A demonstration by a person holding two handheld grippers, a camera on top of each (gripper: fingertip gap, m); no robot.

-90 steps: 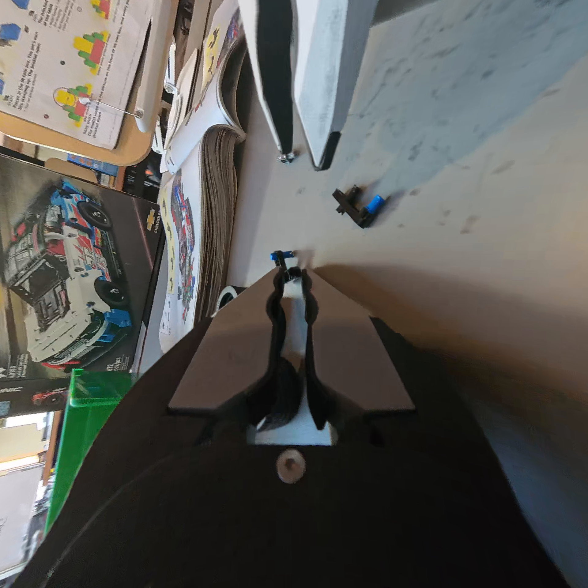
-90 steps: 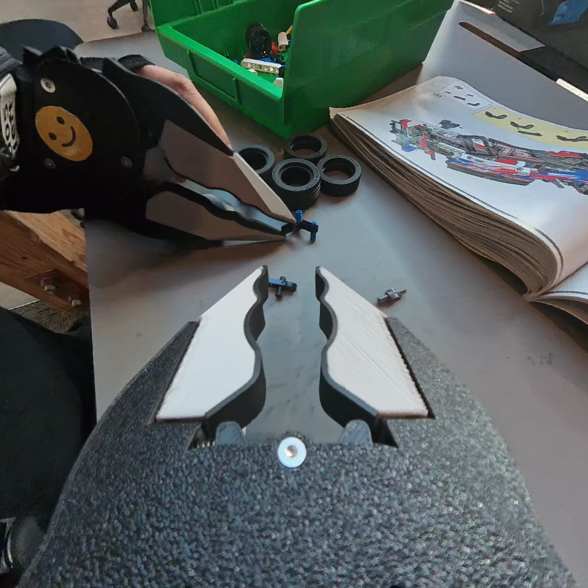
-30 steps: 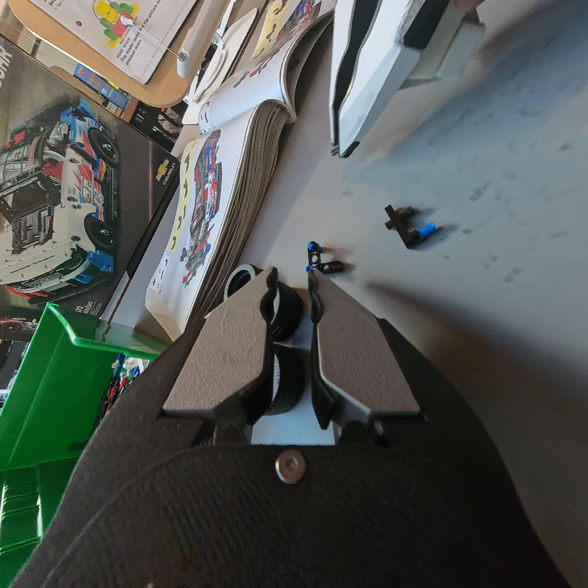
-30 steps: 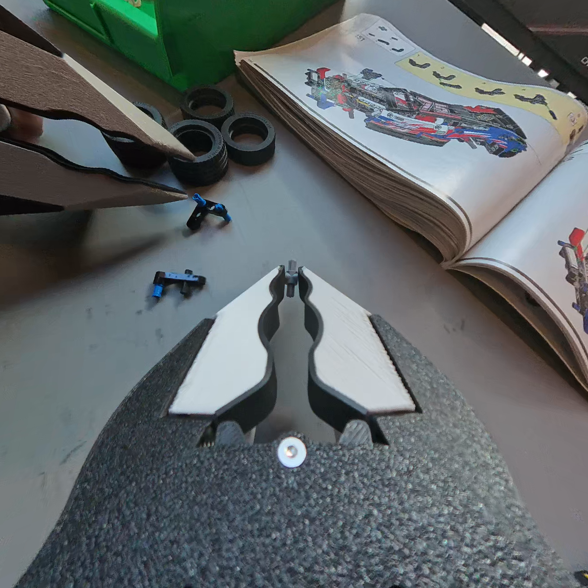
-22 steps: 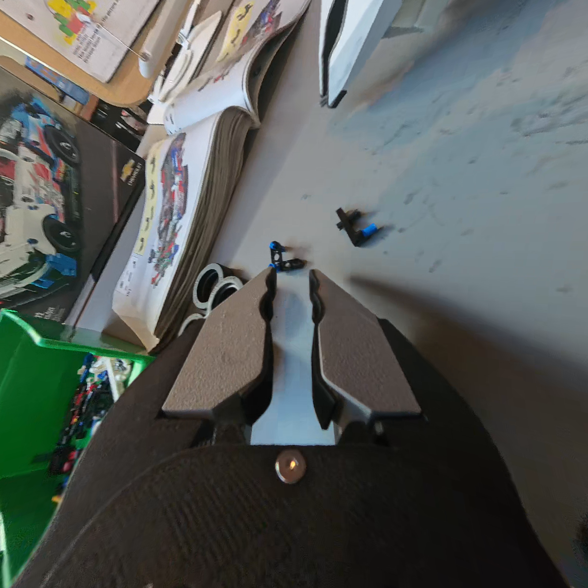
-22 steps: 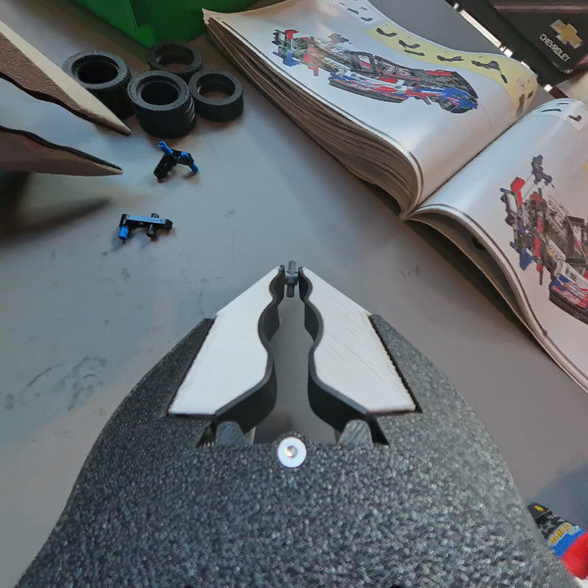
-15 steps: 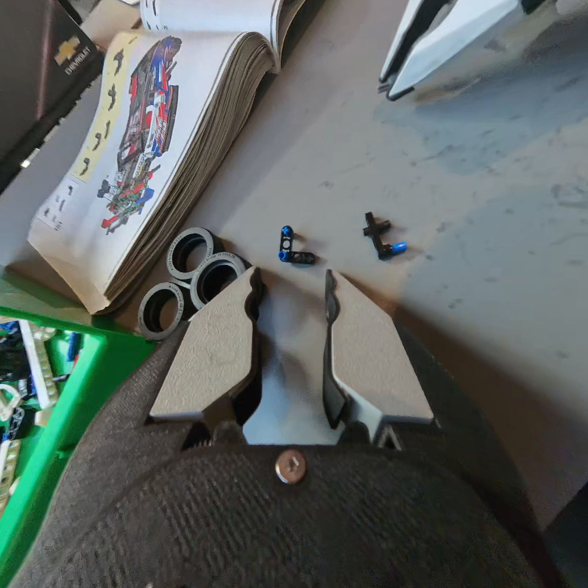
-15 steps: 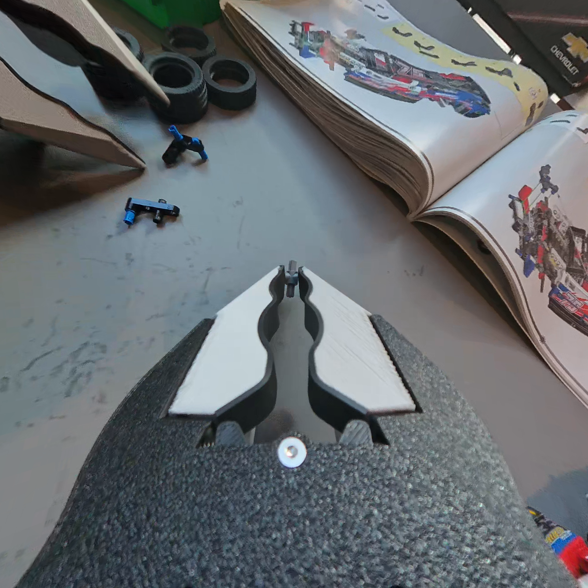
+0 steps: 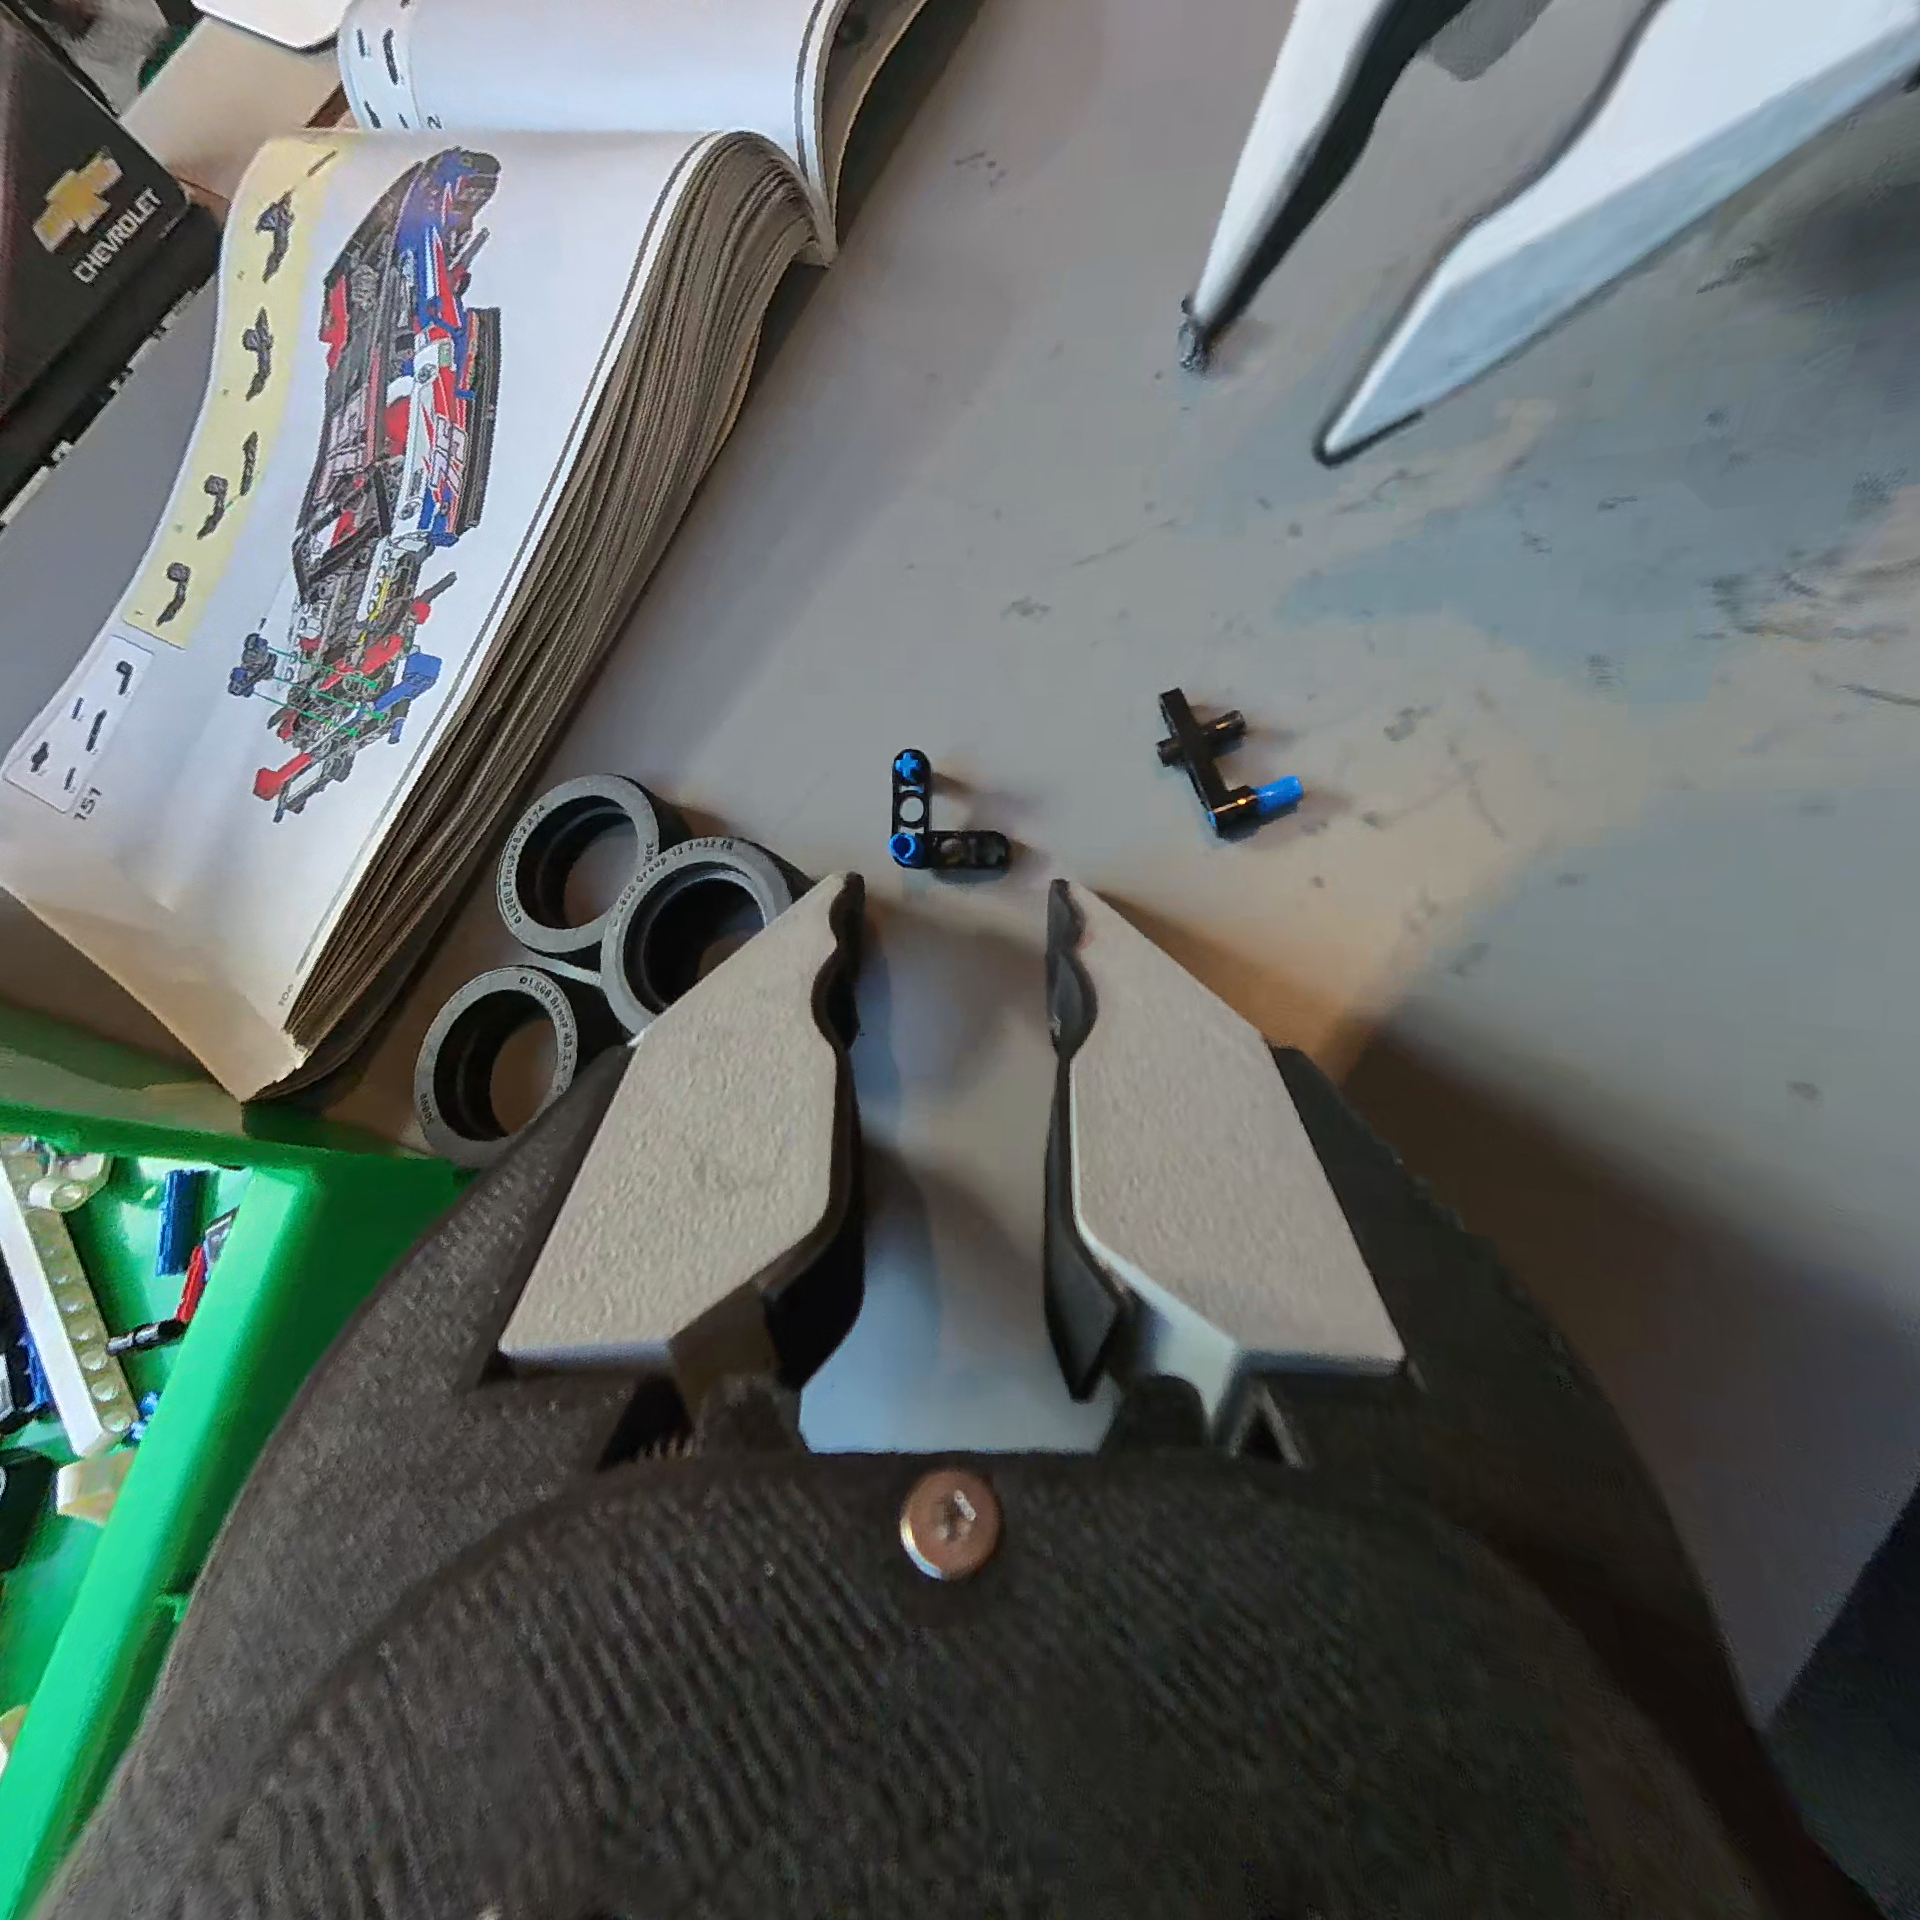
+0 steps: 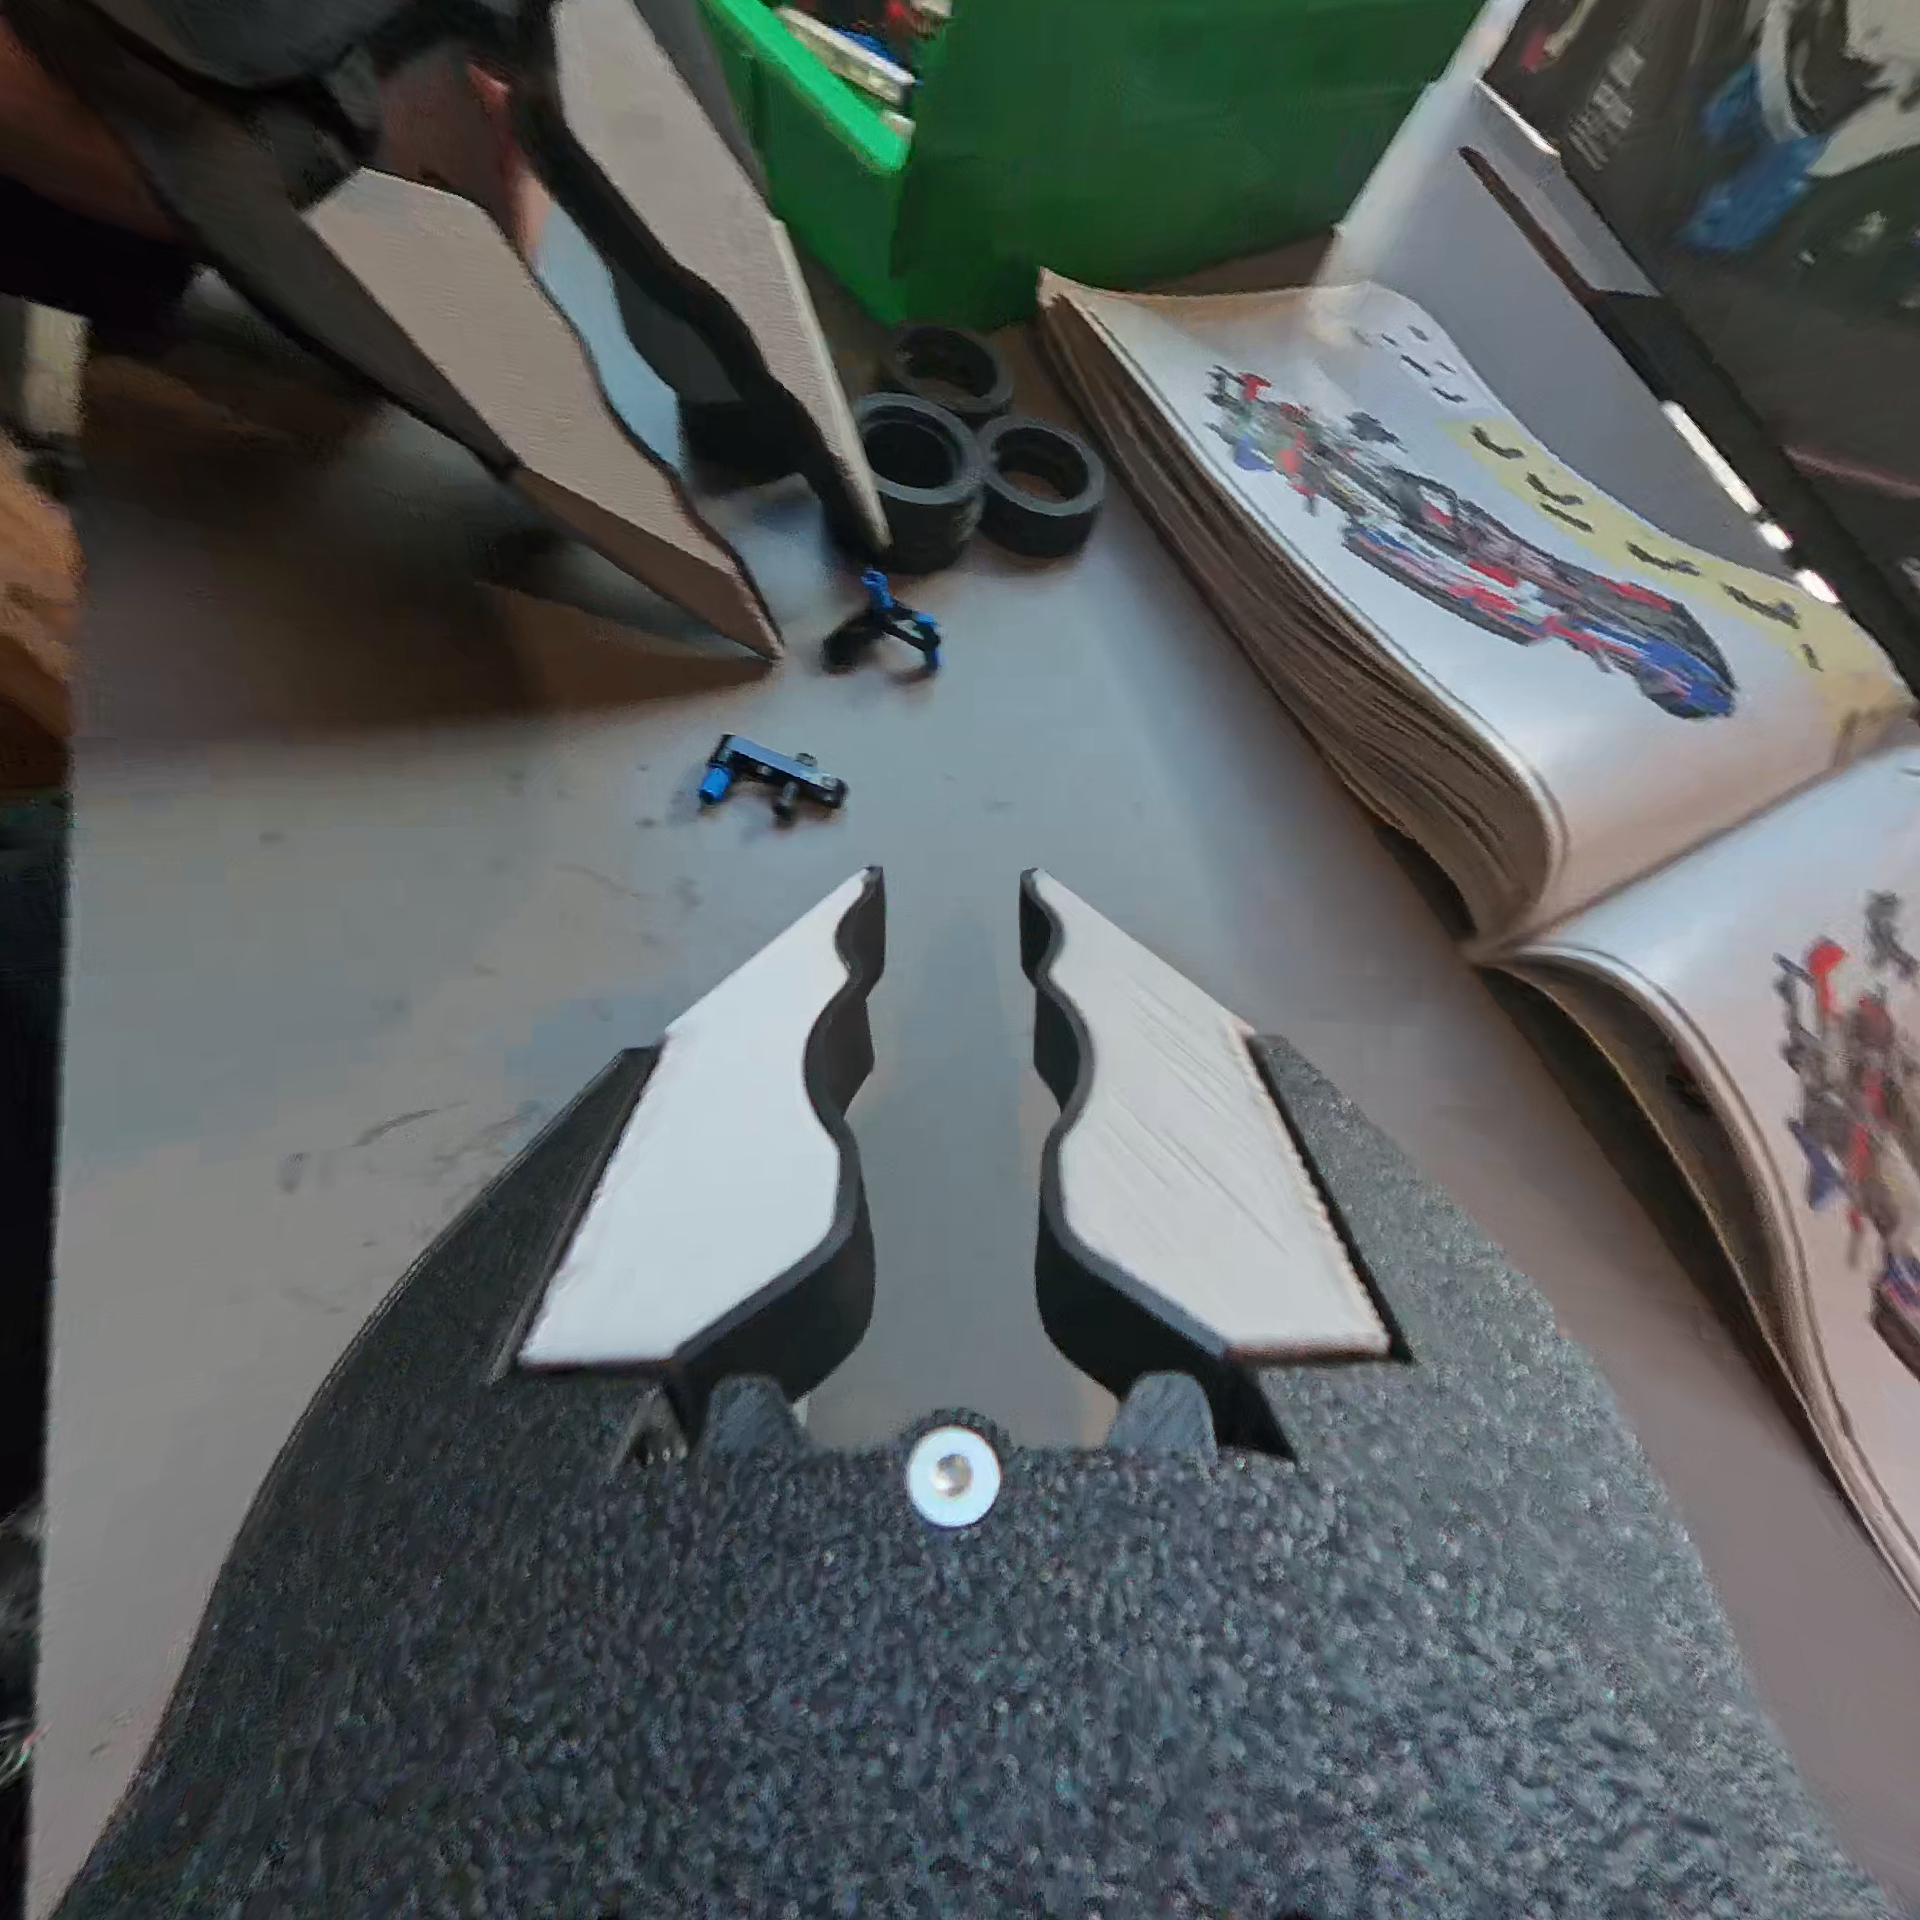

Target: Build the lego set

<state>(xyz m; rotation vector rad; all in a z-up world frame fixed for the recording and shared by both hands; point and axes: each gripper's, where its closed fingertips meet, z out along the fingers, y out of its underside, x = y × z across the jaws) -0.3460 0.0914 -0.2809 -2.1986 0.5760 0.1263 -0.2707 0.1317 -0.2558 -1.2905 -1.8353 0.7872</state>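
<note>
Two small lego pieces lie on the grey table: a black L-shaped piece with blue pins and a black cross-shaped piece with one blue pin. My left gripper is open and empty, its tips just short of the L-shaped piece; it also shows in the right wrist view. My right gripper is open, nothing between its fingers, a little short of the cross-shaped piece. In the left wrist view it is at the upper right, with a small dark bit at one fingertip.
Several black tyres lie between the pieces and a green parts bin. A thick open instruction book lies beside them. The dark set box stands behind the book. Across from one pair of fingers to the other is roughly 10 cm. Left tips and right tips are each some 20 cm from the thick open instruction book. It turns up in the right wrist view as well.
My right gripper, shut on a small grey piece half a second ago, has opened and swung towards the two pieces. My left gripper has opened wider and tilted down over the L-shaped piece.
</note>
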